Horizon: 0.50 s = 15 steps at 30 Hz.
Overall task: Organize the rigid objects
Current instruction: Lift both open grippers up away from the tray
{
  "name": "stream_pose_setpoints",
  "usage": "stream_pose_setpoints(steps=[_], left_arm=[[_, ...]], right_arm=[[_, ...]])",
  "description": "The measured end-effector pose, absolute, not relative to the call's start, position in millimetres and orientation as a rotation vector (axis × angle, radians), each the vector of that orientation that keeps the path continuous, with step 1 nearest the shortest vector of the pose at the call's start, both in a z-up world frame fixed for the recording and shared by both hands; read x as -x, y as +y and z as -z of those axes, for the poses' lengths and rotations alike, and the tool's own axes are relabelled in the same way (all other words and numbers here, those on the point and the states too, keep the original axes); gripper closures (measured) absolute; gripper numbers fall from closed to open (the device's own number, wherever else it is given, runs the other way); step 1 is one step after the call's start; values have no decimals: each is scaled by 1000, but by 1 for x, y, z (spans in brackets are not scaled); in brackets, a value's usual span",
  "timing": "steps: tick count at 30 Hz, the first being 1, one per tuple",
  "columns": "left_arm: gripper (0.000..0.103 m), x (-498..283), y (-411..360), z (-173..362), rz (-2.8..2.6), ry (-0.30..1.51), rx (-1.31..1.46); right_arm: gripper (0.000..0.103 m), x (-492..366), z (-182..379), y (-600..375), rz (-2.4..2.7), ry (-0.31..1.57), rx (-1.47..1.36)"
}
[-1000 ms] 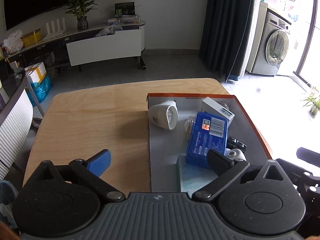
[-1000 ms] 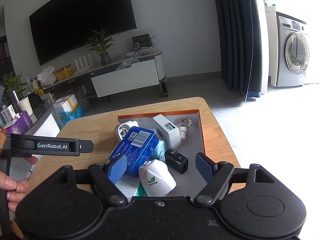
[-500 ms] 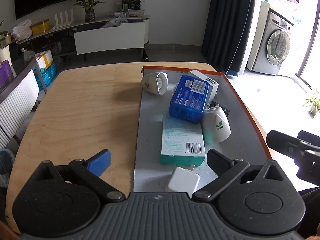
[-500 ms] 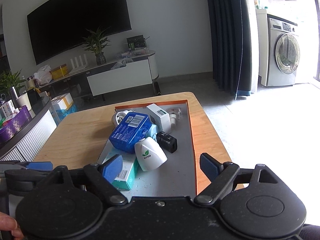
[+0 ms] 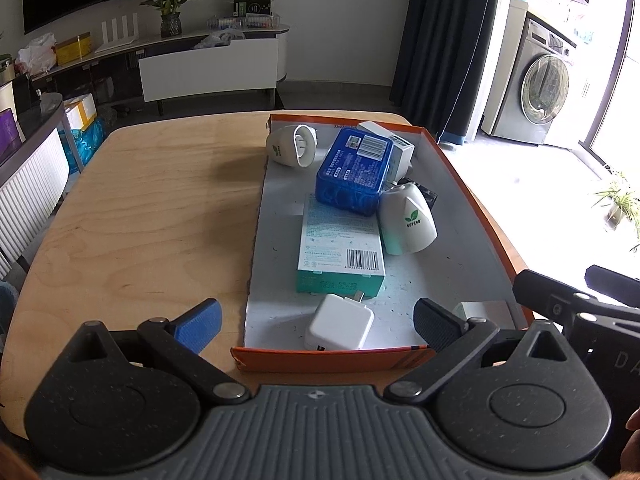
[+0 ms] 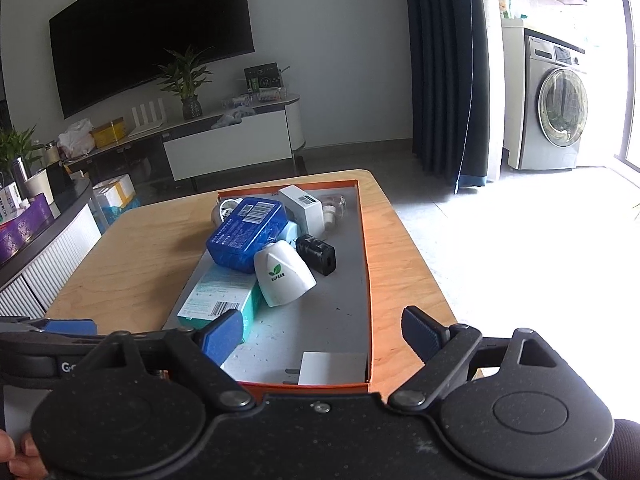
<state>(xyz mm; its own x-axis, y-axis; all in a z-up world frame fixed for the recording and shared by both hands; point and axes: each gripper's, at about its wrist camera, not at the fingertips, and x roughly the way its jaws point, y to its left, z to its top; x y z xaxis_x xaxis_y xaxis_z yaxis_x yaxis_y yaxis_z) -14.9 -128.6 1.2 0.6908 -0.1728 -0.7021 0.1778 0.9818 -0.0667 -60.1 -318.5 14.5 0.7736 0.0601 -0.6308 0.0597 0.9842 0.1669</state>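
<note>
An orange-rimmed shallow box (image 5: 472,188) (image 6: 366,256) on the wooden table holds a pile of items: a blue tin (image 5: 354,170) (image 6: 248,232), a teal carton (image 5: 340,254) (image 6: 220,300), a white "Superb" device (image 5: 406,218) (image 6: 282,272), another white device (image 5: 294,146), a white boxed item (image 5: 394,144) (image 6: 302,208), a black adapter (image 6: 318,254) and a white charger (image 5: 340,328). My left gripper (image 5: 316,322) is open and empty at the box's near edge. My right gripper (image 6: 324,334) is open and empty over the near end, above a white plug (image 6: 332,368).
The wooden table (image 5: 152,208) has bare surface left of the box. A TV console (image 5: 208,68) and plant (image 6: 186,80) stand behind. A washing machine (image 5: 536,88) stands at the right. A white-slatted cabinet (image 5: 28,184) stands left of the table.
Both grippers have pulled back toward me and away from the pile, so the whole box with its near edge now shows. Both stayed open. The items have not moved.
</note>
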Motion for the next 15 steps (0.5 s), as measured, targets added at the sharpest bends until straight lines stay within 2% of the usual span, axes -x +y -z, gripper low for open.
stream_pose_setpoints(steps=[15], left_arm=[[0,16,-131,1,213,804,-28]], right_arm=[[1,65,-12,-316,-4,733,-181]])
